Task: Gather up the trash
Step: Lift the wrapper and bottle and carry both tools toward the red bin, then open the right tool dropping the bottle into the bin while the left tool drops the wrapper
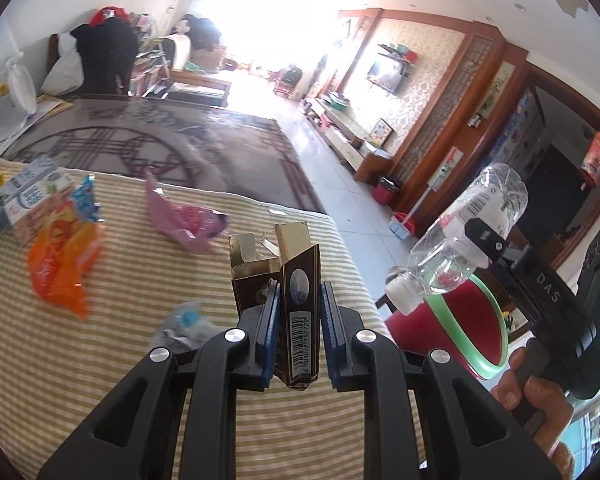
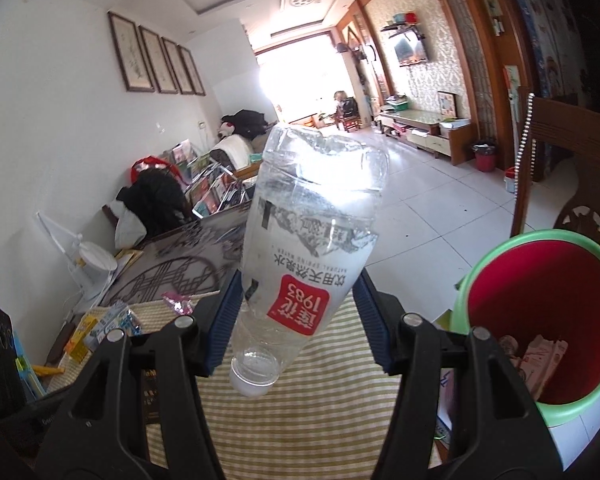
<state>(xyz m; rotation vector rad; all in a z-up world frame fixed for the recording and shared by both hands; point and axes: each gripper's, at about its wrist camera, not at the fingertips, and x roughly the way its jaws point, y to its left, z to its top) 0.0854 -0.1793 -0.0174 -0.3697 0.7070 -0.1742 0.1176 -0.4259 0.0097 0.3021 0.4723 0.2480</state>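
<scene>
- Red bin (image 2: 540, 320) with the green rim stands just beside the striped counter (image 1: 140, 320), mouth up.
- Right tool (image 2: 300, 312) clamps the water bottle (image 2: 312, 232), cap down; carry it over the rim, then release.
- Left tool (image 1: 296, 312) pinches the brown carton (image 1: 296, 280) above the counter; its drop should follow.

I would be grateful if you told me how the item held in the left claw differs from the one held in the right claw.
The left claw holds a dark brown carton, opaque, flat-sided, its top flaps torn open. The right claw holds a plastic bottle, clear, rounded, its white cap on. The carton stands upright over the striped cloth; the bottle points cap-down, tilted, near the red bin. Both are clamped and off the table.
</scene>
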